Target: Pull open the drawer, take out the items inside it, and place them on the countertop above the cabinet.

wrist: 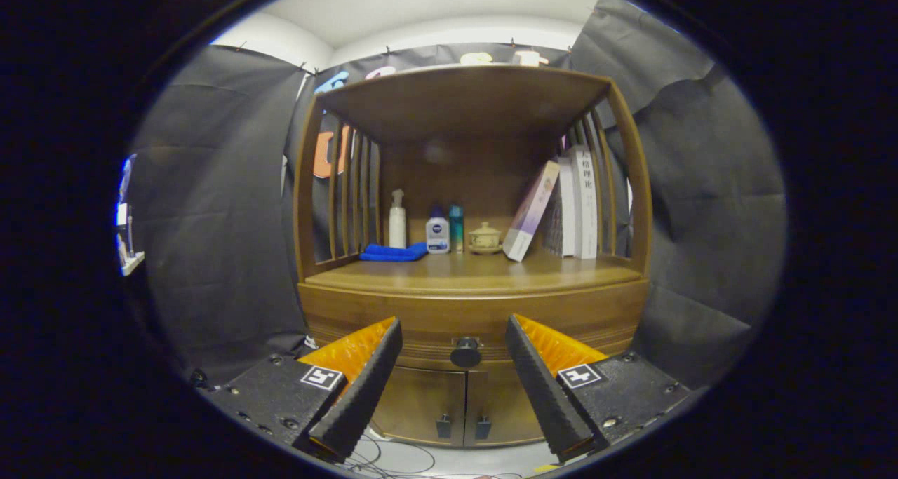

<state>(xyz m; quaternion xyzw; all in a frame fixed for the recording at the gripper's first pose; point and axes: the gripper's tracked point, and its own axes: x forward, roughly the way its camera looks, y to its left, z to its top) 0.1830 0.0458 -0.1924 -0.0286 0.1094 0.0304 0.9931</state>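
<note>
Gripper (454, 328): ridged fingers spread wide, holding nothing.
Drawer: curved glossy brown wooden drawer front (421, 321), closed, round dark knob (466, 352) beyond the fingers.
Countertop: smooth polished wood countertop (477, 268).

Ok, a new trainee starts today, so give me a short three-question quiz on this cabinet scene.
1. True or false: the drawer is already pulled open.
2. What lies between the gripper jaws and just beyond them? A) blue cloth B) the drawer's round knob C) a book
3. Fill in: the blue cloth lies beside the white ____ bottle.

Key:
1. False; its front sits flush with the cabinet.
2. B; the round knob lies in the gap between the open jaws, which touch nothing.
3. Spray; the spray bottle stands upright on the countertop.
</note>
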